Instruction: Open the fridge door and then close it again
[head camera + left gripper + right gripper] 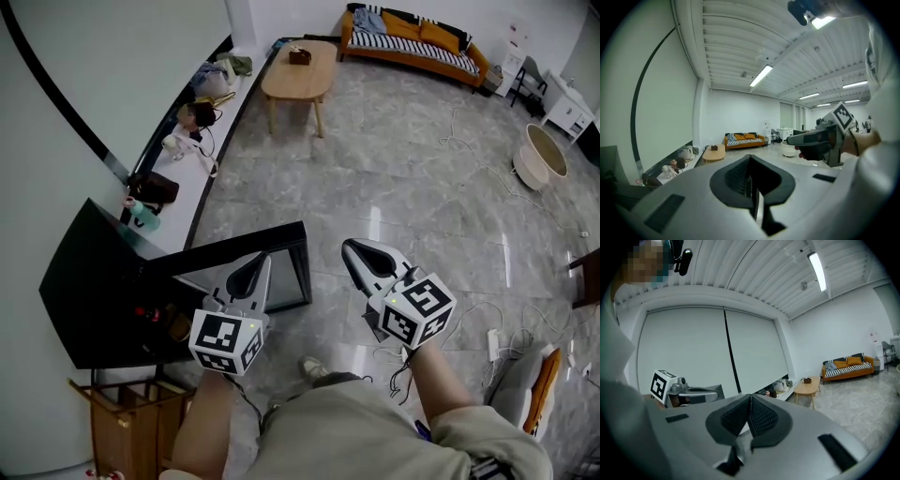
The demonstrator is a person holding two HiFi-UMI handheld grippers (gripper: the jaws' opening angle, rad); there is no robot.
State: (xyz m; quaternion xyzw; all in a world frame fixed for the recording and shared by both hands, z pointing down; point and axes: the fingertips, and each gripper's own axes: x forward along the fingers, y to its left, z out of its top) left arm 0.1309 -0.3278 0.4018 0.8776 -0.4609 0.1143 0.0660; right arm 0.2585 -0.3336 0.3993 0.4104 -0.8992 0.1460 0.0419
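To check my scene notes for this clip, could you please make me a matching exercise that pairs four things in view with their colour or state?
Things:
1. sofa
2. coffee table
3. fridge door
4. right gripper

Descriptions:
A. jaws shut, nothing between them
B. orange
C. standing open
D. light wood

Pairs: 1-B, 2-D, 3-C, 4-A
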